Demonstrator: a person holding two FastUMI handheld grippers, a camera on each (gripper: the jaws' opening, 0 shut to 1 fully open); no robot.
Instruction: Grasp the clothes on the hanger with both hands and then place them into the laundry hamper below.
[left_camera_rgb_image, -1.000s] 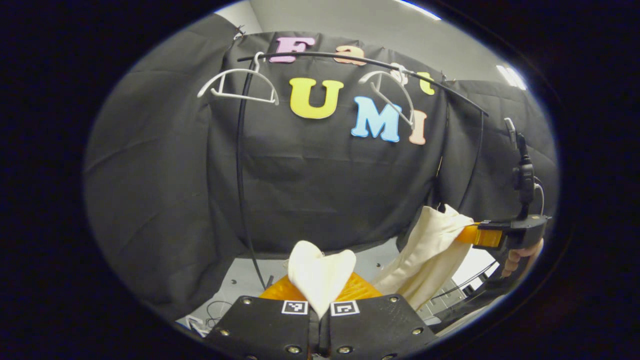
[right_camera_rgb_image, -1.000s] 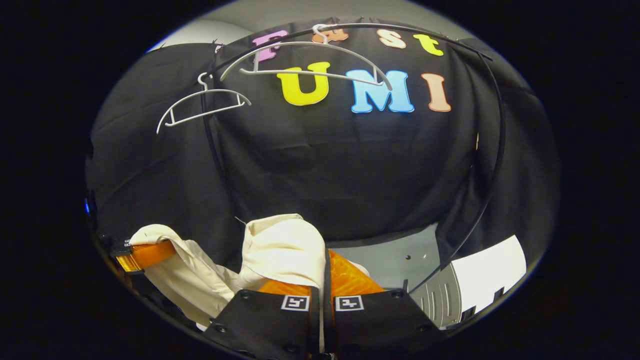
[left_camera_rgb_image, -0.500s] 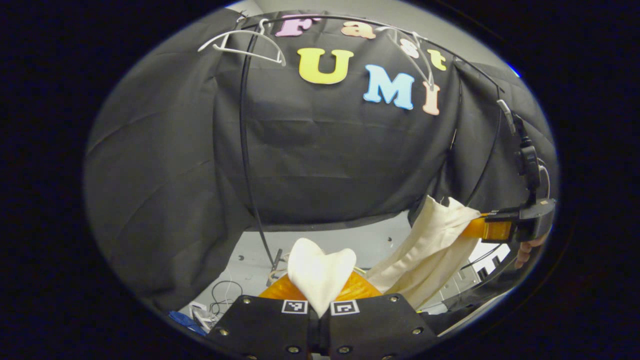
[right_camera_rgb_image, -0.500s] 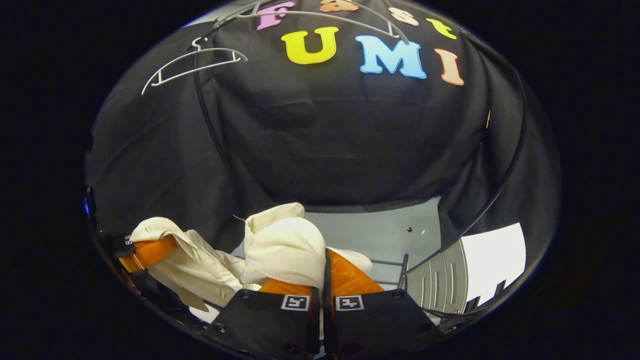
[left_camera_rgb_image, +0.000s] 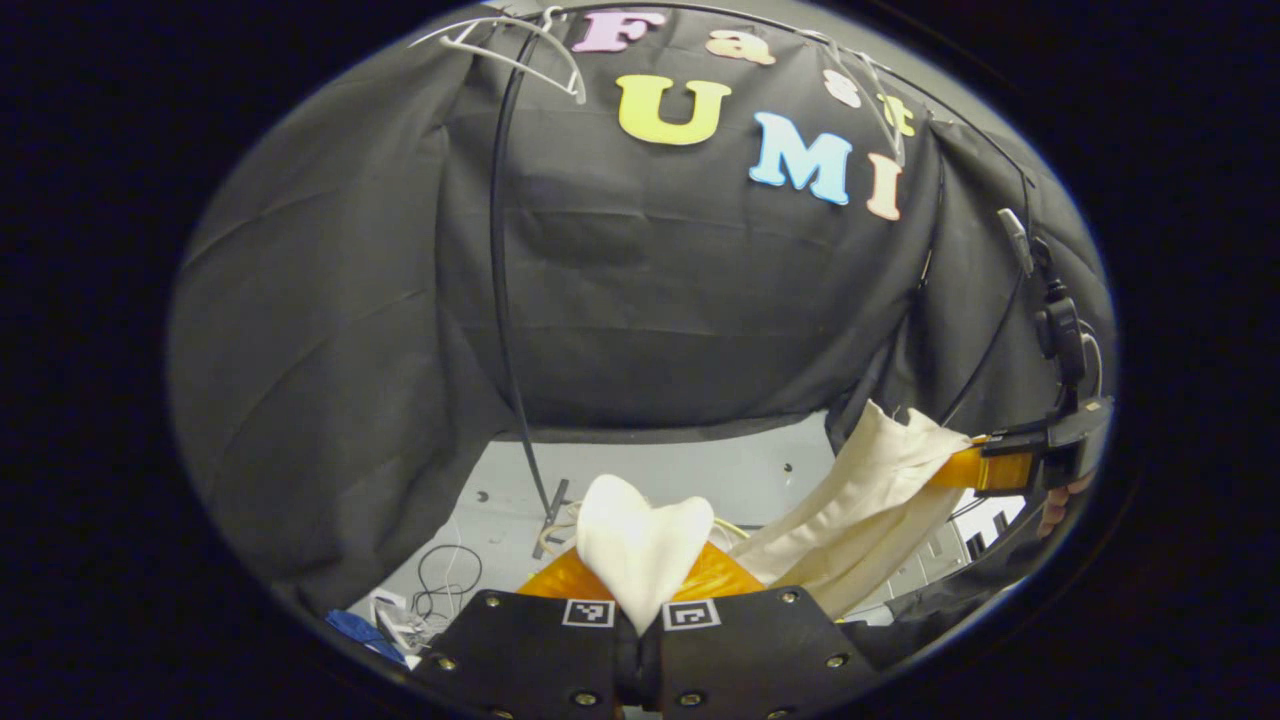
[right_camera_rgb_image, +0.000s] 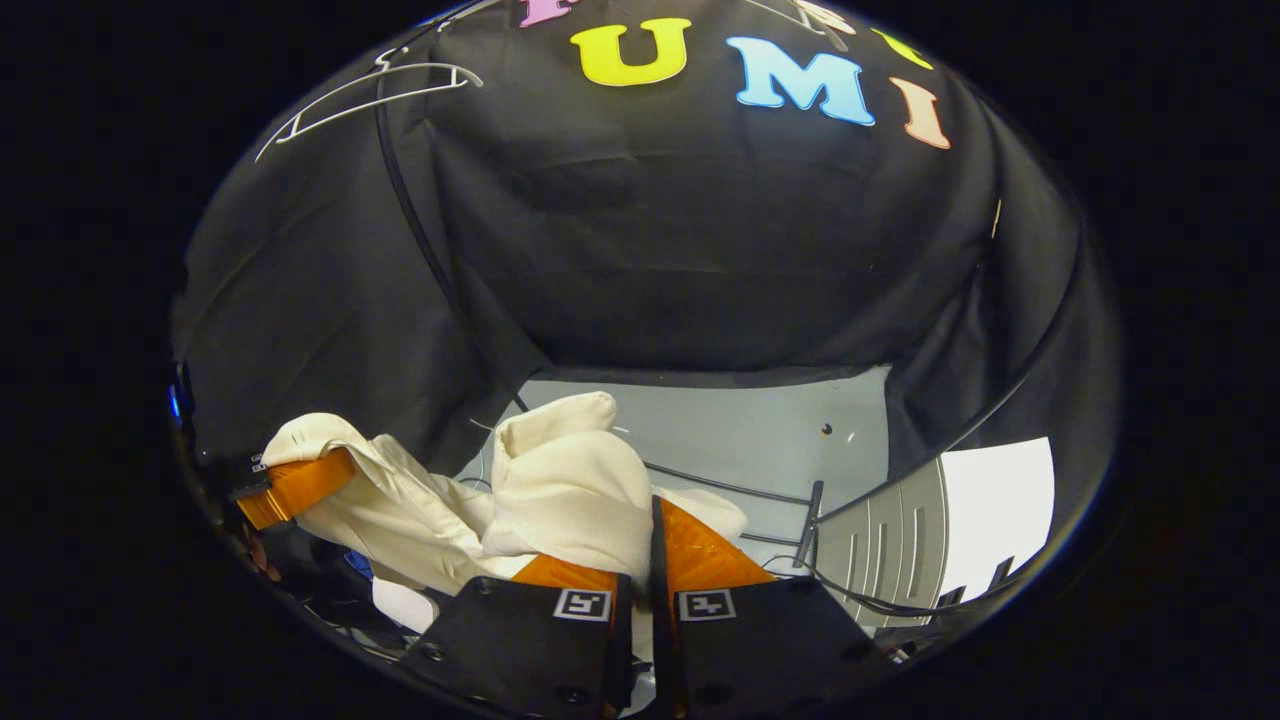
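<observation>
- Between your two grippers, the cream garment (left_camera_rgb_image: 860, 510) hangs off its hanger as a slack span above the grey floor (left_camera_rgb_image: 690, 475).
- Your left gripper (left_camera_rgb_image: 640, 590) has its fingers pressed together on a fold of the cloth, which stands up in a heart-shaped tuft just ahead of the tips.
- Your right gripper (right_camera_rgb_image: 650, 560) pinches another bunch of the same garment; the fabric bulges over one finger and drapes toward the other hand.
- Two white hangers (left_camera_rgb_image: 520, 45) hang bare on the black rail (left_camera_rgb_image: 497, 300), high in the left gripper view and well apart from the cloth.
- Note that the laundry hamper cannot be identified with certainty. A pale slatted object (right_camera_rgb_image: 900, 545) sits low in the right gripper view; whether it is the hamper cannot be told.
- Risk: releasing before the hamper is confirmed below would likely drop the garment onto the floor, where loose cables (left_camera_rgb_image: 440, 585) lie.
- Risk: opening one gripper ahead of the other would likely let the cloth swing sideways and hang over the rim.
- Risk: spreading your hands apart would tension the span and could pull the fold from the left fingers, which appear to hold only a small bite.
</observation>
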